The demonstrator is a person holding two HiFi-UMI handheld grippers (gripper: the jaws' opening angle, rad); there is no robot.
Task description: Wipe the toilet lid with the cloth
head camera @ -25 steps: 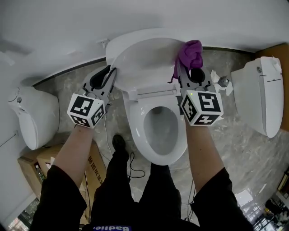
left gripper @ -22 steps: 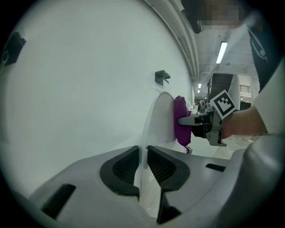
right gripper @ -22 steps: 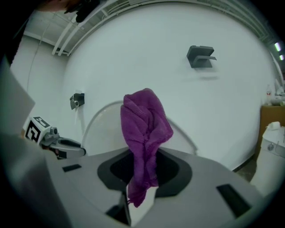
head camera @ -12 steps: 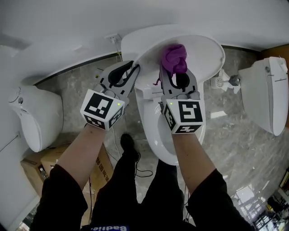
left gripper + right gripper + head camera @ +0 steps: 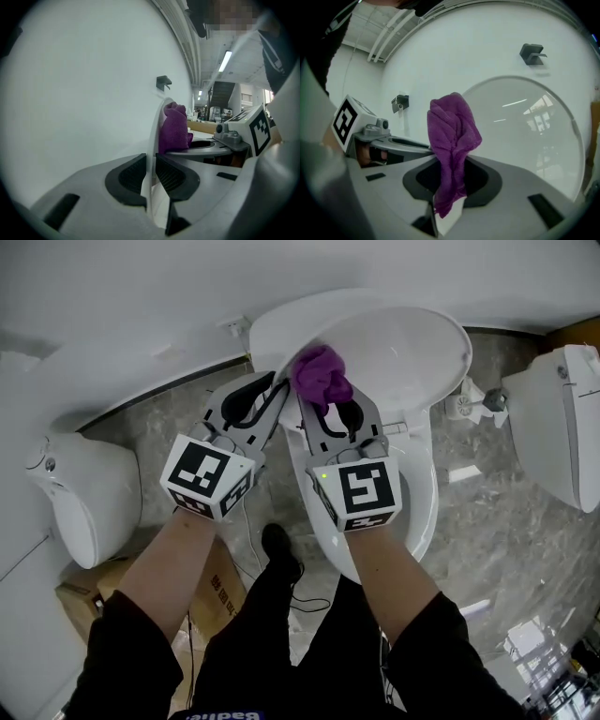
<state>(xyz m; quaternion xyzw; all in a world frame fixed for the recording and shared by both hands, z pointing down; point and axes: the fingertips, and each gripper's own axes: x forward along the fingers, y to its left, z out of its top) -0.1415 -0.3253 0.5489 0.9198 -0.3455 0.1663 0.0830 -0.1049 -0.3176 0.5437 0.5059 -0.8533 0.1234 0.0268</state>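
Purple terry cloth (image 5: 452,140) bunches up out of my right gripper (image 5: 450,180), whose jaws are clamped on its lower folds so that the wad stands proud of the tips. Just ahead of those tips, the wad seems to press on the glossy white inner face of the toilet lid (image 5: 525,136), which stands raised and fills most of what lies in front of that gripper. From above, the cloth (image 5: 322,379) sits near the lid's (image 5: 403,352) left edge, at the front end of the right gripper (image 5: 326,401). My left gripper (image 5: 272,390) is just beside it, to its left. Its jaws stand narrow, pinched on the thin rim of the lid (image 5: 152,140), one ribbed pad on each side, as the left gripper (image 5: 150,173) view shows edge-on. Past that rim, on the right-hand side, the cloth (image 5: 174,129) shows again. Below and behind both grippers lies the open toilet bowl (image 5: 417,512), on a grey marbled floor (image 5: 487,521).
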